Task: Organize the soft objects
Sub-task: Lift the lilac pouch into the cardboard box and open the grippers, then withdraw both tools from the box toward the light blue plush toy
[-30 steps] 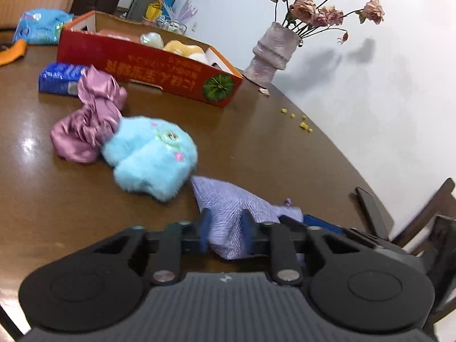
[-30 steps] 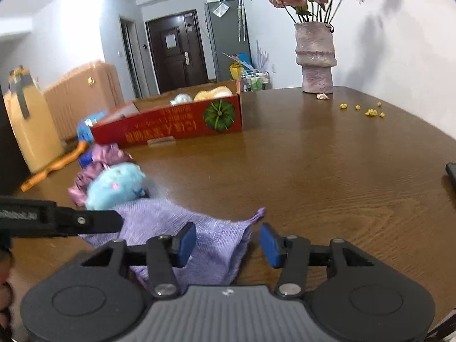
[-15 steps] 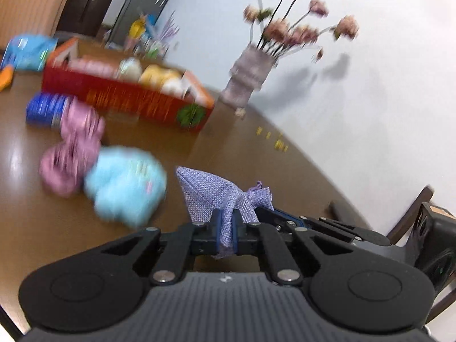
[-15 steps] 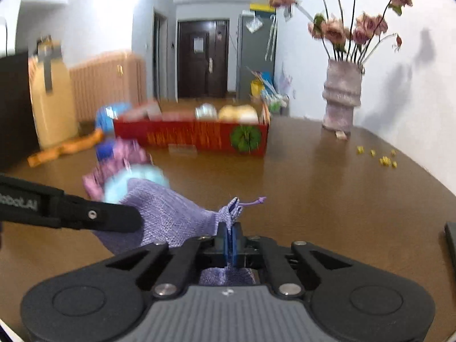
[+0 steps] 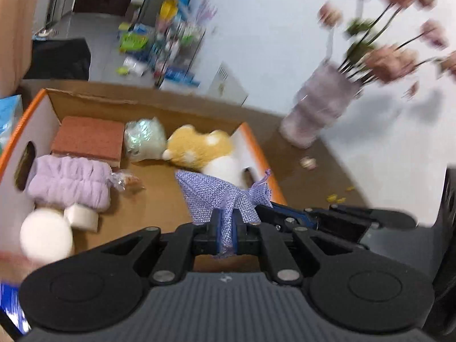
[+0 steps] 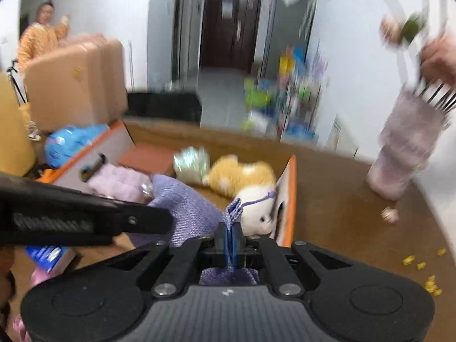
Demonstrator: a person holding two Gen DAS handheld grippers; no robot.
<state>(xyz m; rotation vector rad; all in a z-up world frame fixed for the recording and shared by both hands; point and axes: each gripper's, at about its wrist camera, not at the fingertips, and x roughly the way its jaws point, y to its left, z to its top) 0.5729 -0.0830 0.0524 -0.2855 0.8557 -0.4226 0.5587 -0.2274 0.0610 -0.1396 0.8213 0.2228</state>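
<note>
- The left gripper (image 5: 226, 229) has its jaws pressed together on a fold of the purple knitted cloth (image 5: 219, 196).
- The right gripper (image 6: 229, 242) is likewise clamped tight on another part of the same cloth (image 6: 185, 211), so the cloth hangs stretched between the two, lifted off the table (image 6: 342, 208).
- The cloth is held above the near right corner of the open cardboard box (image 5: 154, 199), over the box floor.
- Just behind the cloth in the box lies an orange and white plush toy (image 5: 205, 148), touching a pale green plush ball (image 5: 142, 139).
- Further left in the box sit a brown sponge block (image 5: 88, 139), a lilac fluffy bundle (image 5: 68, 182) and a white ball (image 5: 45, 235).
- To the right of the box, a vase (image 5: 319, 108) with pink flowers stands on the table, blurred.
</note>
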